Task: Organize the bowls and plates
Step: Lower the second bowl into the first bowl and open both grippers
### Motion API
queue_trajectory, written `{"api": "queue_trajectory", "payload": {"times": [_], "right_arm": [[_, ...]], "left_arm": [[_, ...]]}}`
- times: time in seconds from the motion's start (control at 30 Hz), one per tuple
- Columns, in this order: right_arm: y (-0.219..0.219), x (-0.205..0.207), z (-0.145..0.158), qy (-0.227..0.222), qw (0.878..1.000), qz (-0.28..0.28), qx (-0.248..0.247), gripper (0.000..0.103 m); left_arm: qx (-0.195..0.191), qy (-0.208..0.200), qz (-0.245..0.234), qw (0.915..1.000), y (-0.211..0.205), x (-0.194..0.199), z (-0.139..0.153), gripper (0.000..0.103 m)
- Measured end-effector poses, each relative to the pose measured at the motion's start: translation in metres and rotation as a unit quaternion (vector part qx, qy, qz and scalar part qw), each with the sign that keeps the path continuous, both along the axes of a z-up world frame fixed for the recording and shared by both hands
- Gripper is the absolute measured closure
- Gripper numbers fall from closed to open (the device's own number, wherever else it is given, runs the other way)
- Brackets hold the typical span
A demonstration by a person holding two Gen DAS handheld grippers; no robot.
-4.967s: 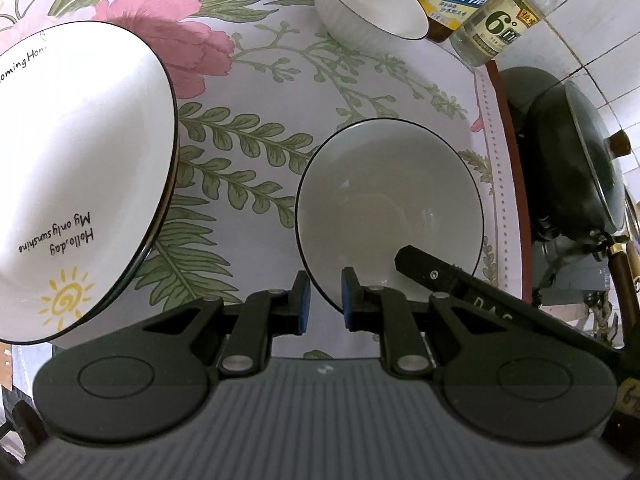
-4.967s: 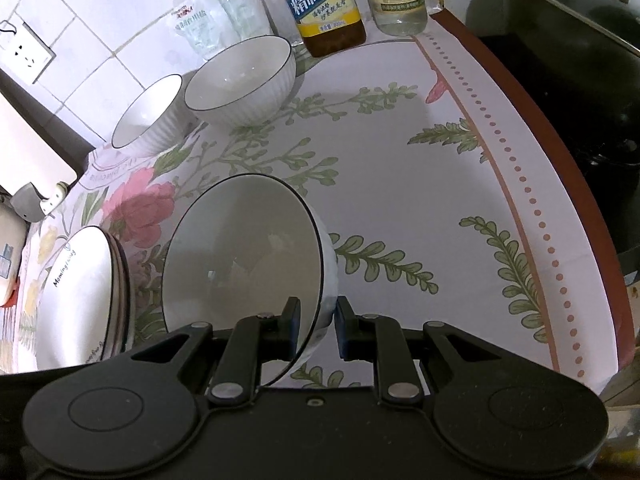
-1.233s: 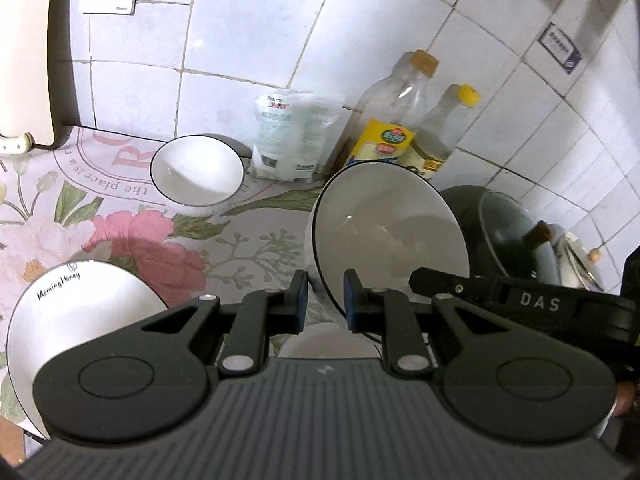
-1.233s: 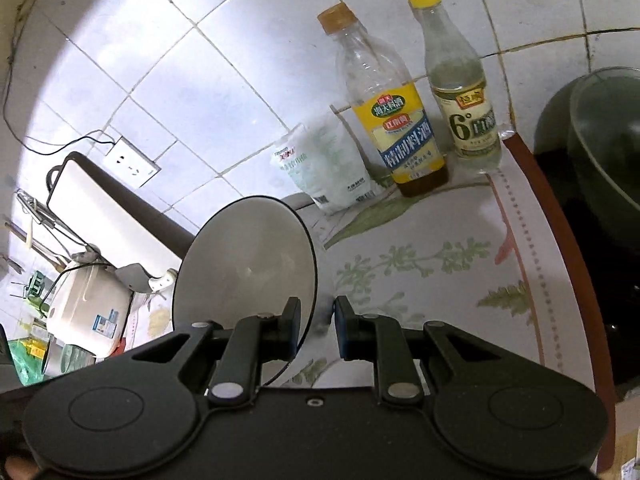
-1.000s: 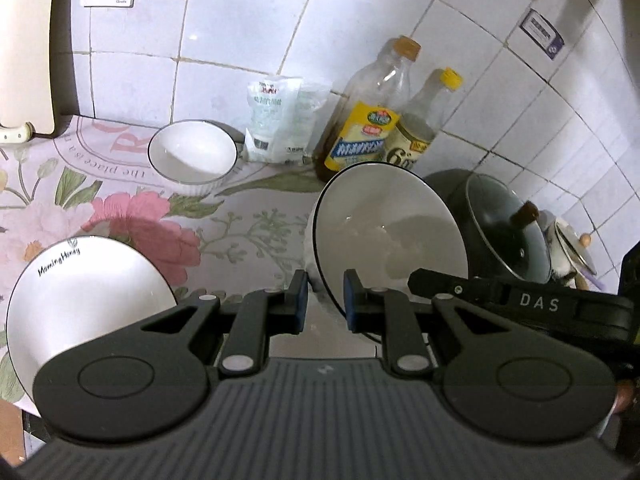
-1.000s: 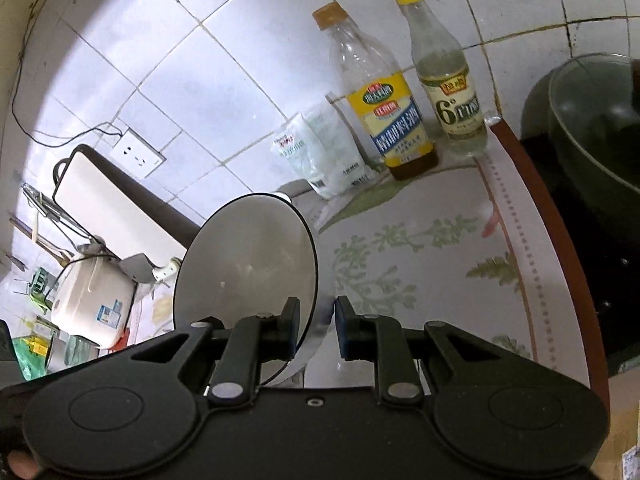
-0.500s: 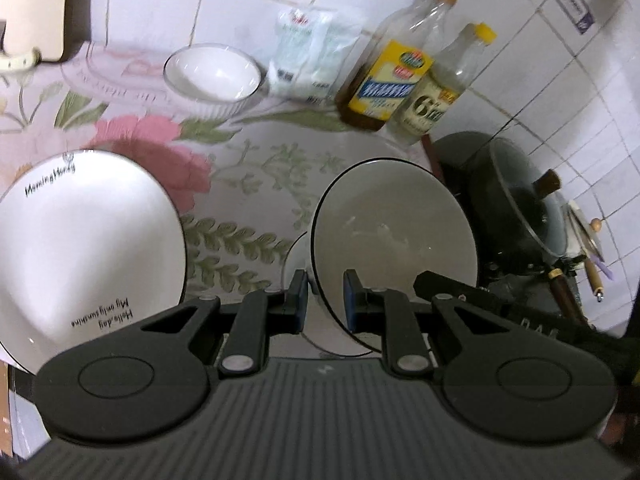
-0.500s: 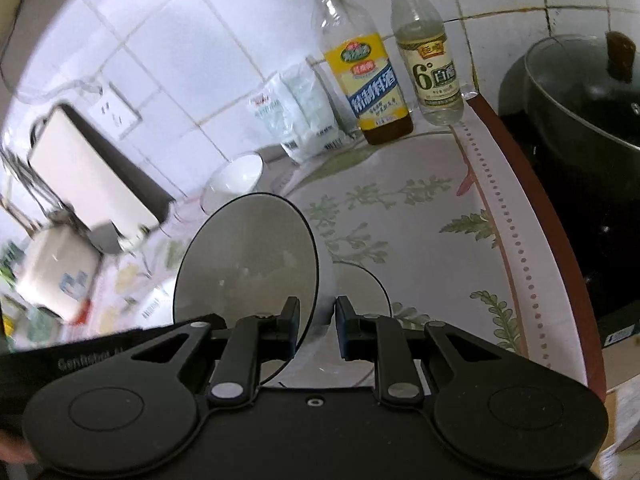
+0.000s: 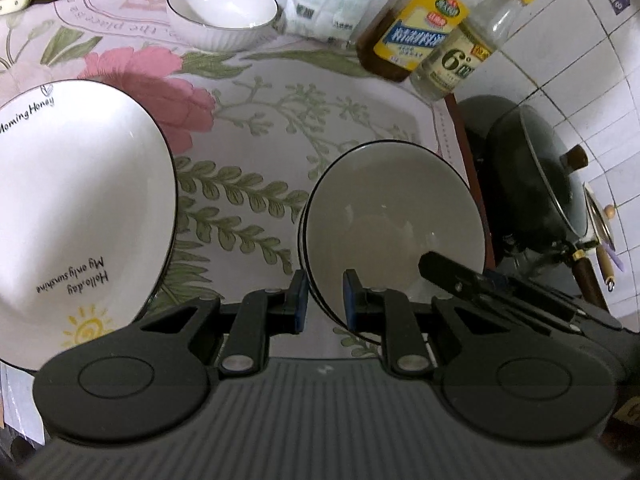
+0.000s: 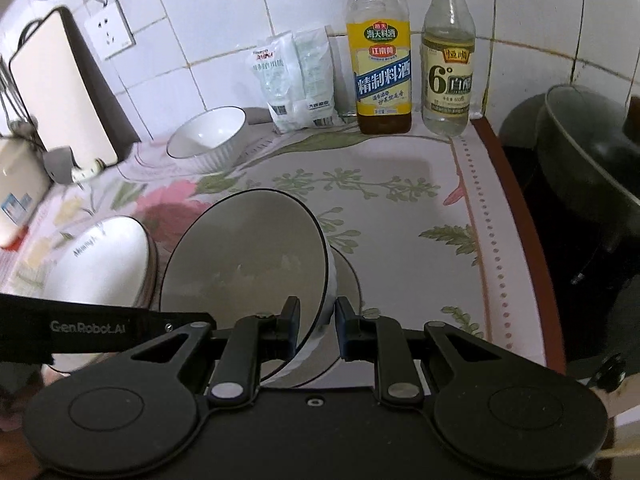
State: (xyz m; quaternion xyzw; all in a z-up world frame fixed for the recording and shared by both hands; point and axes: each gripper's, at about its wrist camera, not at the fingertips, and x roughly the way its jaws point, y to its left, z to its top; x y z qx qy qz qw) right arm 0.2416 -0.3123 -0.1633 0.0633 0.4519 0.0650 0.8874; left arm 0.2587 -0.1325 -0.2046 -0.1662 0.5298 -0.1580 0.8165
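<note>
A white ceramic bowl with a thin black rim (image 10: 248, 264) is pinched at its near edge by the right gripper (image 10: 316, 320), tilted above a second white bowl (image 10: 347, 280) on the floral tablecloth (image 10: 400, 216). The left gripper (image 9: 325, 300) is clamped on the bowl rim too. White printed plates (image 9: 76, 216) are stacked just left.

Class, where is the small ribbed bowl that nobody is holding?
In the right wrist view, the ribbed bowl sits at the back left, between the cutting board and white packets.
</note>
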Motion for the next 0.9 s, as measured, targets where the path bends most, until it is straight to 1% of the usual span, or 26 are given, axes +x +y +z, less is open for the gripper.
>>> {"api": "queue_trajectory", "payload": {"times": [0.07,0.13,0.2,0.3,0.33,0.5,0.63,0.7,0.73,0.83,0.9], "right_arm": [[0.001,0.002,-0.003,0.002,1.0,0.006,-0.004,0.08],[0.002,0.004,-0.007,0.006,1.0,0.011,-0.015,0.08],[0.007,0.005,-0.01,0.007,0.999,0.016,-0.038,0.08],[0.013,0.005,-0.011,-0.005,0.997,0.025,-0.079,0.078],[0.014,0.006,-0.012,-0.004,0.996,0.024,-0.089,0.078],[0.008,0.007,-0.014,-0.001,0.997,0.023,-0.078,0.078],[0.01,0.005,-0.016,-0.005,0.996,0.03,-0.083,0.076],[0.01,0.004,-0.014,-0.005,0.996,0.031,-0.078,0.073],[0.01,0.003,-0.011,-0.006,0.997,0.032,-0.076,0.07],[0.011,-0.004,0.003,-0.023,0.996,0.034,-0.078,0.064],[0.01,-0.009,0.013,-0.03,0.996,0.033,-0.076,0.063]], "left_arm": [[0.016,-0.003,-0.008,0.9998,-0.004,0.002,0.0,0.086],[0.025,0.0,-0.01,0.9996,-0.006,0.003,0.0,0.086],[0.027,0.002,-0.013,0.9996,-0.007,0.006,0.002,0.086],[0.039,0.004,-0.016,0.9991,-0.009,0.009,0.003,0.087],[0.036,0.004,-0.016,0.9992,-0.009,0.009,0.003,0.086],[0.026,0.005,-0.008,0.9996,-0.006,0.008,0.001,0.086],[0.011,0.005,-0.011,0.9999,-0.002,0.007,0.004,0.086],[-0.011,0.001,-0.017,0.9998,0.001,0.005,0.011,0.086],[-0.014,-0.002,-0.019,0.9997,0.002,0.004,0.015,0.086],[-0.012,-0.016,-0.026,0.9995,0.003,0.0,0.03,0.086],[-0.016,-0.025,-0.031,0.9991,0.005,-0.004,0.04,0.086]]}}
